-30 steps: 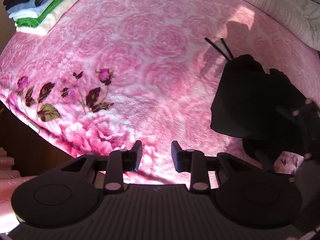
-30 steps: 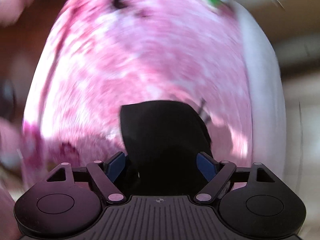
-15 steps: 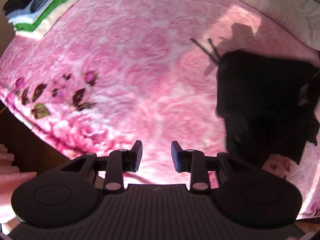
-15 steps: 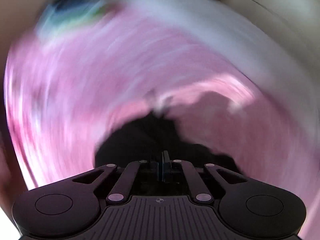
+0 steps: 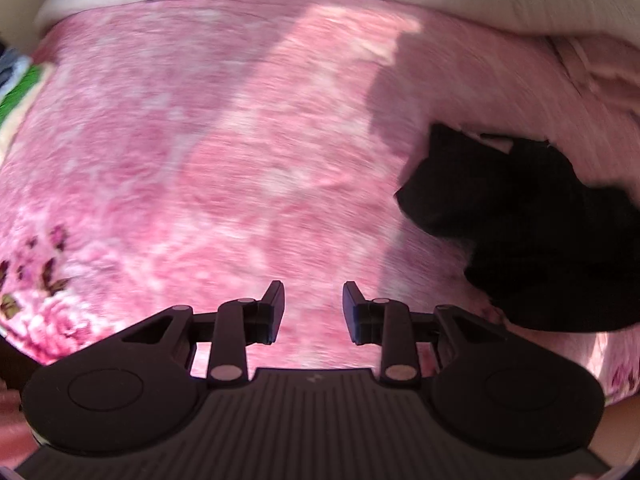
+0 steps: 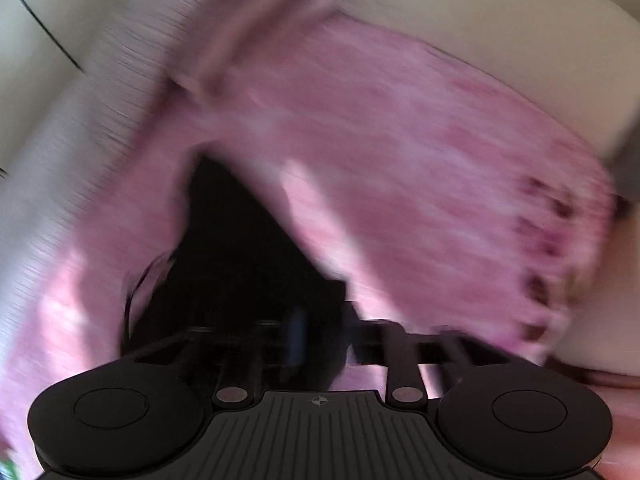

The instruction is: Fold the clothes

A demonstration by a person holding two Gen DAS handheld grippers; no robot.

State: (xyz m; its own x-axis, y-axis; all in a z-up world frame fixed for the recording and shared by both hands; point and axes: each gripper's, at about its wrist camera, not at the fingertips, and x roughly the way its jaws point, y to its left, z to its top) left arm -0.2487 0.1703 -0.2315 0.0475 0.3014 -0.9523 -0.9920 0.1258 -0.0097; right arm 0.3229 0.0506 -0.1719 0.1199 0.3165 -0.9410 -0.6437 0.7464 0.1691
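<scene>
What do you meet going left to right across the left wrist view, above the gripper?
Stack of folded clothes at the left edge → dark flower print on the pink blanket → sunlit strip → black garment, crumpled at the right.

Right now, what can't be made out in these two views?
- Black garment: left wrist view, right edge cuts it off; shape and type unclear.
- Right gripper: right wrist view, motion blur and dark cloth hide the fingers; jaws opening, grip unclear.
- Folded stack: left wrist view, cropped at left edge, blurred.
</scene>
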